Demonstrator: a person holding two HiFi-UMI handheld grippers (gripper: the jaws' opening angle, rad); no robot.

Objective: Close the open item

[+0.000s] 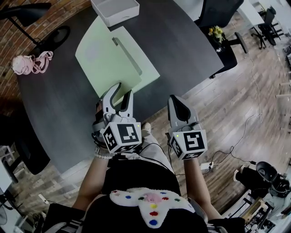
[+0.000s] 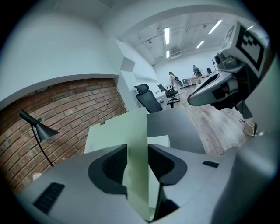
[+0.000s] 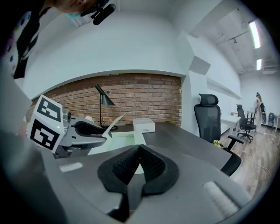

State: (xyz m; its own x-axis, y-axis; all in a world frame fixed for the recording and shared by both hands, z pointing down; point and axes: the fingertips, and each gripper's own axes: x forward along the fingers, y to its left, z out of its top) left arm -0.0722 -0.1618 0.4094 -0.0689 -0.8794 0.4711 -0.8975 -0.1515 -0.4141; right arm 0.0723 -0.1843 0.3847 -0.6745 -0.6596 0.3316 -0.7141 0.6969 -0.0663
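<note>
An open pale green folder (image 1: 109, 59) lies on the dark table (image 1: 182, 50). Its near cover (image 2: 136, 144) is lifted and stands between the jaws of my left gripper (image 1: 122, 93), which are apart, with the thin sheet running slantwise across the gap. From the right gripper view, the raised flap (image 3: 111, 120) rises from the left gripper's tips (image 3: 103, 131). My right gripper (image 1: 178, 101) hovers at the table's near edge to the right of the folder, shut and holding nothing; its pads (image 3: 148, 159) meet.
A white box (image 1: 116, 10) stands on the table beyond the folder. A pink bundle (image 1: 29, 63) lies at the table's left end, beside a black lamp (image 1: 27, 13). Office chairs (image 1: 218, 13) stand on the far side. Cables (image 1: 227, 154) run over the wooden floor.
</note>
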